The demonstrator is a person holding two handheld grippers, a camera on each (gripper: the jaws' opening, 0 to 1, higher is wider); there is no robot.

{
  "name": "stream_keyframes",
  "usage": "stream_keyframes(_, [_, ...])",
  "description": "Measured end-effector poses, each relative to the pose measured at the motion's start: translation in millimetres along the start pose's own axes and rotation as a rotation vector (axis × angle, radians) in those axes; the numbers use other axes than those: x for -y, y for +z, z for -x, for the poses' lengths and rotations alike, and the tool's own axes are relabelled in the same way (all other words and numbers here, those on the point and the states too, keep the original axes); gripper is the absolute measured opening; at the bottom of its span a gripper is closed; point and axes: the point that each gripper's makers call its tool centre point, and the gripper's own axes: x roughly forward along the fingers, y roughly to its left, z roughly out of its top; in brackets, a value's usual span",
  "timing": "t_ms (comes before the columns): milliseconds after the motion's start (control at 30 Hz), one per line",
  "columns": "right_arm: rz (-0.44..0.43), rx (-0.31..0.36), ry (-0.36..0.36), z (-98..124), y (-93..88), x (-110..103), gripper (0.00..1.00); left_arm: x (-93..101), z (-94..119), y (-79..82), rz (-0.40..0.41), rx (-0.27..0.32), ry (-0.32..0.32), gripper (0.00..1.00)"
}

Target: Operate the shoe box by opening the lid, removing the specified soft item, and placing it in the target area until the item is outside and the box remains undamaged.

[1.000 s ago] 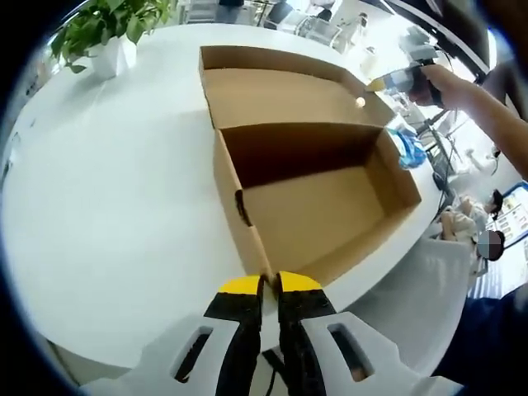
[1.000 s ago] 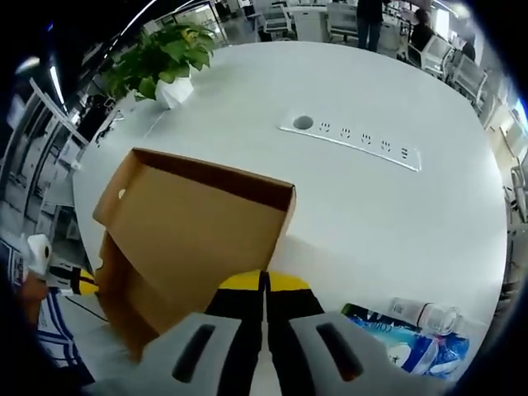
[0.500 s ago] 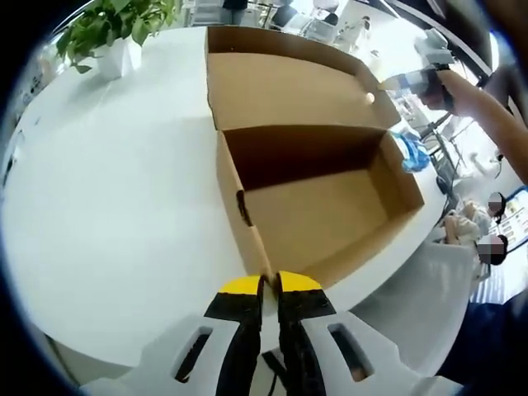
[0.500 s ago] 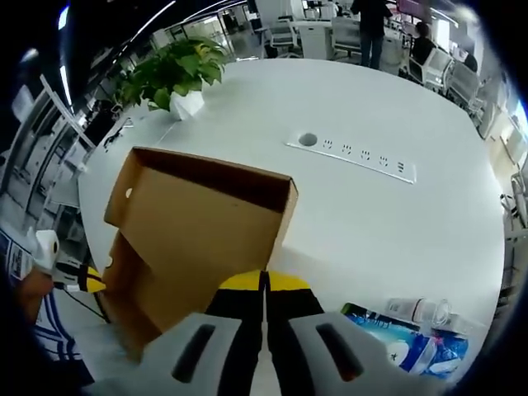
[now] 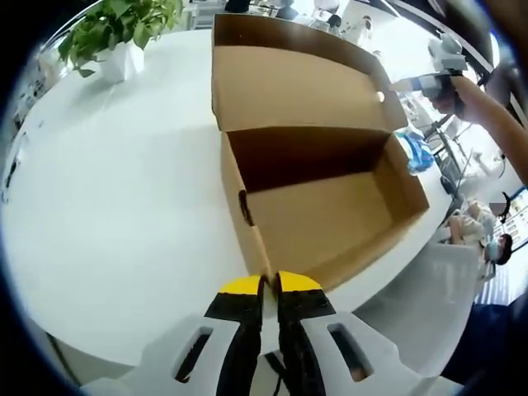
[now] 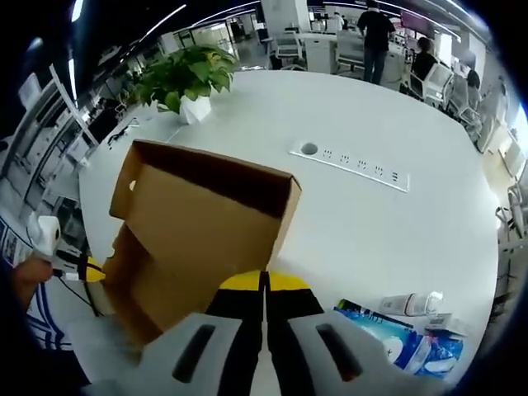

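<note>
A smooth white round counter (image 6: 396, 239) in an open office carried a plain brown cardboard shoe box (image 5: 330, 219) at its near edge, lid (image 5: 289, 82) folded back. The left gripper (image 5: 270, 285) pinched the box's near wall with fingers nearly together. The right gripper (image 6: 265, 280) clamped the lid's edge, fingers pressed close; a leafy potted plant (image 6: 186, 78) stood towards the far edge.

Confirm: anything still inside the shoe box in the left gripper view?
No, the open shoe box shows only its bare cardboard floor.
</note>
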Motion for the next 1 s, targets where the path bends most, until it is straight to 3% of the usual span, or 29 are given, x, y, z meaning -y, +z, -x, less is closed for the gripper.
stream_keyframes(333, [0.016, 0.037, -0.02, 15, -12.1, -5, 0.0, -0.2, 0, 0.1, 0.0, 0.019, 0.02, 0.01])
stream_keyframes(800, [0.105, 0.142, -0.064, 39, -25.3, -21, 0.0, 0.1, 0, 0.6, -0.003, 0.057, 0.061, 0.01])
stream_keyframes(1000, [0.103, 0.173, -0.078, 45, -34.3, -25, 0.0, -0.1, 0, 0.9, -0.003, 0.071, 0.069, 0.01])
